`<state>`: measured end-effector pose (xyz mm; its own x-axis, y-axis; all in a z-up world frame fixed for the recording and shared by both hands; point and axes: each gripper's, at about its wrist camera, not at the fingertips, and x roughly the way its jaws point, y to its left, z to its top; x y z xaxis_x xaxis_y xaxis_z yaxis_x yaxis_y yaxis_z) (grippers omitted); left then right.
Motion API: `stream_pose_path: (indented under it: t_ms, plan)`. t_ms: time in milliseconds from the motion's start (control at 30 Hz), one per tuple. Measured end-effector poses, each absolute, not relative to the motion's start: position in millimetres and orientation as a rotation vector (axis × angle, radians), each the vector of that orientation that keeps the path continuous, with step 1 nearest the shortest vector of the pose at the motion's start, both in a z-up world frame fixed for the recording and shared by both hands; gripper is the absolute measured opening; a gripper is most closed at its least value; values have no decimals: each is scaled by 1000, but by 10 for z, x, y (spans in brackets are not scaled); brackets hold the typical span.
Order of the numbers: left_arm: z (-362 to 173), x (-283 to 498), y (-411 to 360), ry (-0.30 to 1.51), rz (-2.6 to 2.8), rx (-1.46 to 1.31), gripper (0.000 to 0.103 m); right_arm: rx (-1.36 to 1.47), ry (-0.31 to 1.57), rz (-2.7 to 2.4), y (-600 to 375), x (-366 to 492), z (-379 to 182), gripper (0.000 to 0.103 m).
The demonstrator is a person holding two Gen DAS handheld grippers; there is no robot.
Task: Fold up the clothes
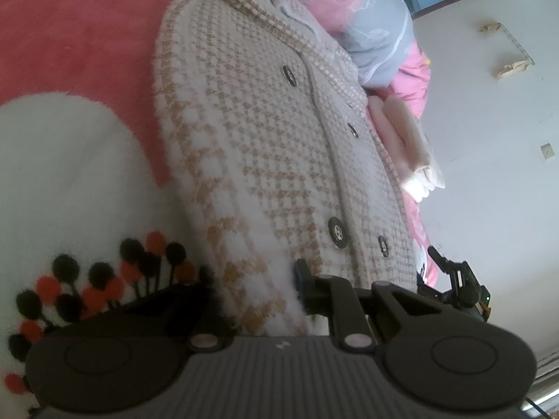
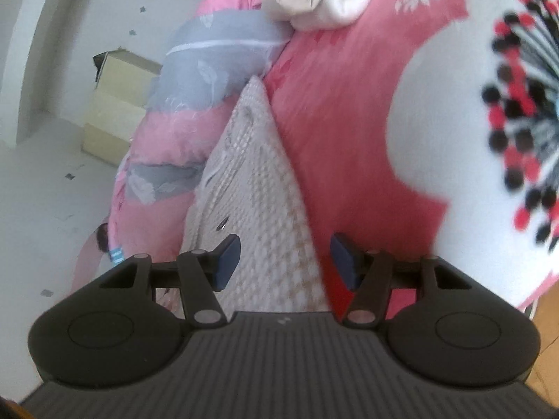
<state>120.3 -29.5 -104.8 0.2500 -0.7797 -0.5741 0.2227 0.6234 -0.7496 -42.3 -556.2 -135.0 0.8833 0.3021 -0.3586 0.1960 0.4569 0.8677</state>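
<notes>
Houndstooth wool fills the space ahead of both your tongs. Your left gripper (image 1: pixel 279 289) has one finger pressed into the fuzzy hem of the coat (image 1: pixel 272 146) while the other is lost behind cloth, so you cannot tell from this view whether it has bitten the fabric or merely rests against it. Your right gripper (image 2: pixel 284 262) stands wide open, its blue pads (image 2: pixel 227 262) straddling the coat's near edge with cloth between them but nothing pinched. Beyond the left tongs the coat lies flat and buttoned on the red-and-white blanket (image 1: pixel 80 52), collar farthest from you; past it sit a pink and grey quilt (image 1: pixel 377 31) and a stack of folded cream garments (image 1: pixel 415 150). By the look of it, you are at the grasping step before the first fold, with the coat still spread out. Next, you likely need to close the right tongs on that edge, confirm the left has a real hold, then lift both together so the heavy wool turns over evenly.
</notes>
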Motion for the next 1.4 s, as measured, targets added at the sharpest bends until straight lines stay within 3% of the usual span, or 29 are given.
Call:
stream_pose_path:
  t_ms: [800,900,1000,1400]
  plan:
    - [-1024,1162,-339,1089,-739,-564,13,1194,622,367,-5180,-214,-1448,57]
    - [-977,1131,-376,1075,-720,-545,7,1172,624,354,-5085,-127,-1415,48]
    - [-892,1084,-374,1045,-721,-530,5,1096,635,301,-4942,-81,-1338,11]
    - [-433,870,-125,920,-784,-541,4,908,482,282,-4611,-397,-676,6]
